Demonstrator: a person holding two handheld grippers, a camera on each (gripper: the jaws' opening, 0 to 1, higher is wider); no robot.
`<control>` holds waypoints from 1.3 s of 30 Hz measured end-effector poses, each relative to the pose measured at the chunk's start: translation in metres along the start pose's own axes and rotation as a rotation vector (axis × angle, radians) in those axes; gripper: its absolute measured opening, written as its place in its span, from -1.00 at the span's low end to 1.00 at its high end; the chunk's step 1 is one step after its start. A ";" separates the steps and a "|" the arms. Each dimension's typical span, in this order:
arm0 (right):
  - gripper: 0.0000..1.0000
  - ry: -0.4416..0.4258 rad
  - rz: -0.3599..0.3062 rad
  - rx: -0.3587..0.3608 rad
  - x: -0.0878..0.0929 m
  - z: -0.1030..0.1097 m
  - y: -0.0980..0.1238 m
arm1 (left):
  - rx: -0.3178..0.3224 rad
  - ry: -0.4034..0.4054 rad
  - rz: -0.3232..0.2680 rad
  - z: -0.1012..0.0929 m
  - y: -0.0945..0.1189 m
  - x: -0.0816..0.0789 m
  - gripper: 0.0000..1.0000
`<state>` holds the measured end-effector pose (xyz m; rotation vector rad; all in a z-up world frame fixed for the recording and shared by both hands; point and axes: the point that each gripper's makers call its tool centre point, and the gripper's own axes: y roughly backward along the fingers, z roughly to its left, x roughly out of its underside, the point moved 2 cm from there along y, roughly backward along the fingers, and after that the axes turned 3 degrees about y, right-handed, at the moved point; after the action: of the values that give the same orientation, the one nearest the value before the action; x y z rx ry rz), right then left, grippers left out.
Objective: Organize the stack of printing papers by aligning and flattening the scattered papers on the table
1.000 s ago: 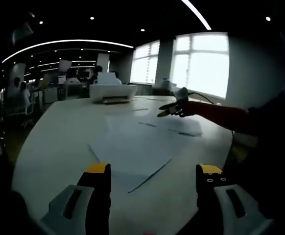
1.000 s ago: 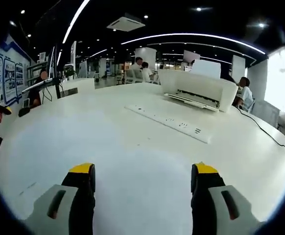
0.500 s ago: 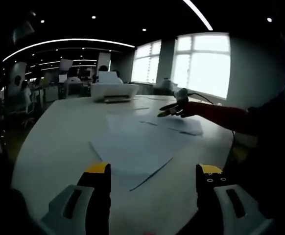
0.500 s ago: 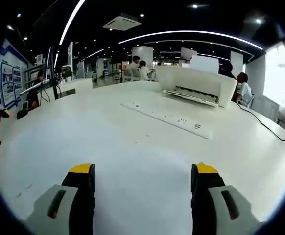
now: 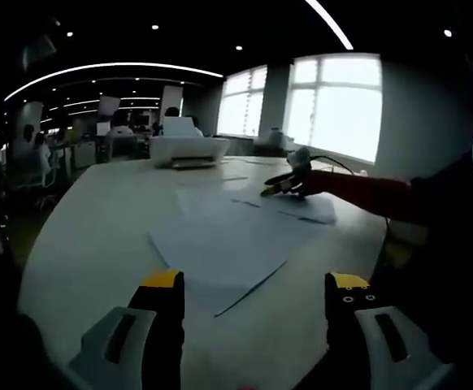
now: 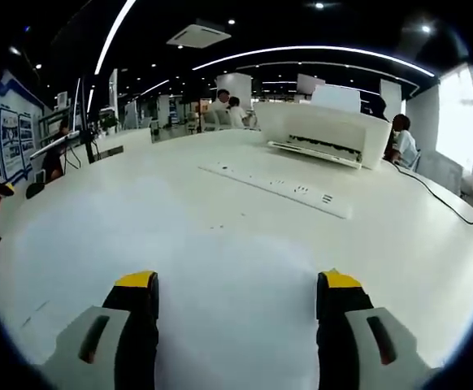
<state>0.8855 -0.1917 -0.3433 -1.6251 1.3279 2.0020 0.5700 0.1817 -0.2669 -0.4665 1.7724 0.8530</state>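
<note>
Several white sheets of paper [image 5: 220, 244] lie scattered and overlapping on the white table [image 5: 90, 236], some skewed, one corner reaching toward the near edge. My left gripper [image 5: 253, 280] hovers open just short of that nearest sheet, with nothing between its yellow-tipped jaws. Farther right, my right gripper [image 5: 284, 185] is held low over another sheet [image 5: 305, 210] by an arm in a red sleeve [image 5: 358, 191]. In the right gripper view, my right gripper [image 6: 236, 280] stands open above the table top [image 6: 139, 211], holding nothing.
A white printer [image 5: 189, 151] sits at the far end of the table, also seen as the printer [image 6: 326, 130] behind a long white power strip [image 6: 277, 188]. A cable [image 6: 440, 203] runs along the right side. People [image 6: 232, 110] sit at desks beyond.
The right gripper has dipped slightly toward the papers and its view has eased forward over the table. The left gripper and the sheets have stayed put.
</note>
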 end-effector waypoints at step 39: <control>-0.37 0.050 0.017 -0.020 -0.003 0.022 0.010 | 0.004 0.007 0.000 -0.015 -0.001 0.007 0.46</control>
<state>0.8660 -0.1796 -0.3368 -1.6887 1.3476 2.0035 0.5583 0.1708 -0.2712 -0.4672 1.7805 0.8485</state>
